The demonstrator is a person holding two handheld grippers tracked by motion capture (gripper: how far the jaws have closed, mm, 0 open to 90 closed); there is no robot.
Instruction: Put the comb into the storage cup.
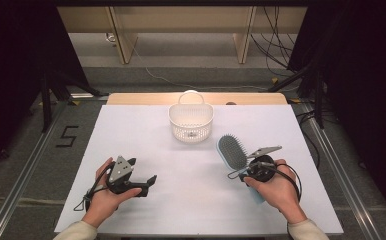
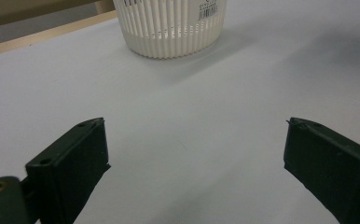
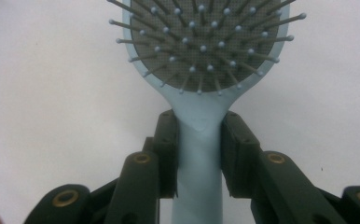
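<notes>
The white table carries a white slotted basket near its far edge, in the middle. In front of the basket and to the right lies a light blue hairbrush, bristles up. The right gripper has its jaws closed on the neck of the brush handle, one pad at each side. The left gripper rests low over the bare table at the near left, its jaws wide apart and holding nothing.

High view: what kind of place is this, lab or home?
Most likely a lab recording station, not a home. A table under a plain white sheet stands between black curtains, cables run over the floor behind it, and a "5" is taped on the floor.
</notes>
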